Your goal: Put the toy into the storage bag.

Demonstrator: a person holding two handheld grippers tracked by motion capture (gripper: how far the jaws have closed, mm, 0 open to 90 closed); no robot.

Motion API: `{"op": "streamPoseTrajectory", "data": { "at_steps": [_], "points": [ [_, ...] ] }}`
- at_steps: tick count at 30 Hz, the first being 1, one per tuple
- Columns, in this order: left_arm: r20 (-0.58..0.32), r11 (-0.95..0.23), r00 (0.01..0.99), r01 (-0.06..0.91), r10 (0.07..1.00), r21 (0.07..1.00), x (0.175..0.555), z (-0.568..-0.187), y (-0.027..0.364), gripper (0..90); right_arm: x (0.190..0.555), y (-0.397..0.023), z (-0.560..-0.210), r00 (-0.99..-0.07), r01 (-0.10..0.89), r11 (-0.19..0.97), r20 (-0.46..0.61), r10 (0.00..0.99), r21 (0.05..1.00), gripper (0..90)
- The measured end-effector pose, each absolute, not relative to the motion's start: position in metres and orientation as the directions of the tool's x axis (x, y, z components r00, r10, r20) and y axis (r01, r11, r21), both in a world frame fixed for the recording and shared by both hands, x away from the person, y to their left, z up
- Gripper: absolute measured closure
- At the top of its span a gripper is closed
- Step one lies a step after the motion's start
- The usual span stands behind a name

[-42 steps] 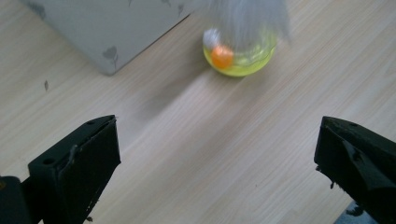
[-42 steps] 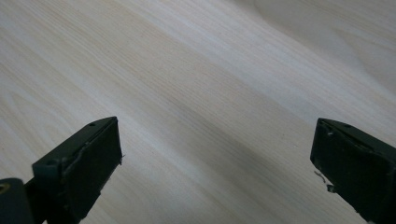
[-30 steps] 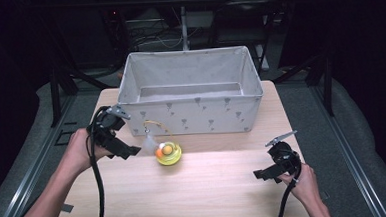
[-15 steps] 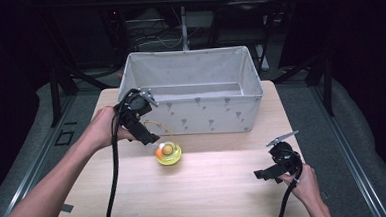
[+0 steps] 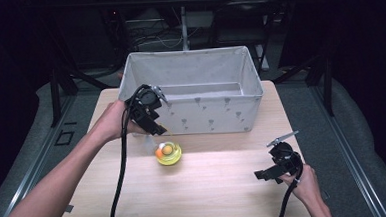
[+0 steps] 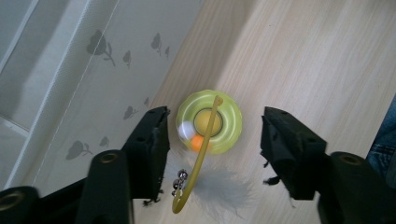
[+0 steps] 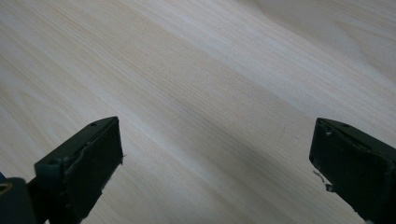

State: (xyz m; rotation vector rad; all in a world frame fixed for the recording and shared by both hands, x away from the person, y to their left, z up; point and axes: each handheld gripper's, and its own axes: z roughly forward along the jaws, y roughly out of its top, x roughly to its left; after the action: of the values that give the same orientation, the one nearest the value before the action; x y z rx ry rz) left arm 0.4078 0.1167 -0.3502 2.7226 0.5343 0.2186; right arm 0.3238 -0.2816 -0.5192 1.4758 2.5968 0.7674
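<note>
Left tongs point(image 6: 212, 140): released, above yellow toy point(image 6: 209, 122).
Right tongs point(image 7: 215, 170): released over table point(image 7: 196, 84).
Feather point(image 6: 224, 191): blurred, cut off below.

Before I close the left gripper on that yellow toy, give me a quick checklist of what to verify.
1. Left gripper open: ok, jaws stand wide apart.
2. Yellow toy between the jaws: ok, it sits in the gap in the left gripper view, nearer one jaw.
3. Gripper down at toy level: cannot tell; it seems to hover above.
4. Curved wand and white feather out of the grip path: not ok, both lie between the jaws.
5. Fabric bin clear of the jaws: ok, though its wall is close beside one jaw.
6. Right gripper out of the way: ok, open over bare table, far from the toy.
</note>
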Motion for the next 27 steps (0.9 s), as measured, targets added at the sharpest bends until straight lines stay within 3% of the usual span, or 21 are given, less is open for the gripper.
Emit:
{"op": "streamPoseTrajectory", "data": {
  "at_steps": [2, 27],
  "points": [
    [0.078, -0.867, 0.917, 0.340, 0.392, 0.366, 0.410, -0.352, 0.115, 51.1, 0.324, -0.282, -0.519, -0.541, 0.791, 0.418, 0.192, 0.819, 0.446, 2.2],
    [0.056, -0.899, 0.940, 0.302, 0.335, 0.316, 0.414, -0.364, 0.105, 87.5, 0.324, -0.283, -0.521, -0.543, 0.794, 0.425, 0.195, 0.817, 0.435, 5.0]
  ]
}}
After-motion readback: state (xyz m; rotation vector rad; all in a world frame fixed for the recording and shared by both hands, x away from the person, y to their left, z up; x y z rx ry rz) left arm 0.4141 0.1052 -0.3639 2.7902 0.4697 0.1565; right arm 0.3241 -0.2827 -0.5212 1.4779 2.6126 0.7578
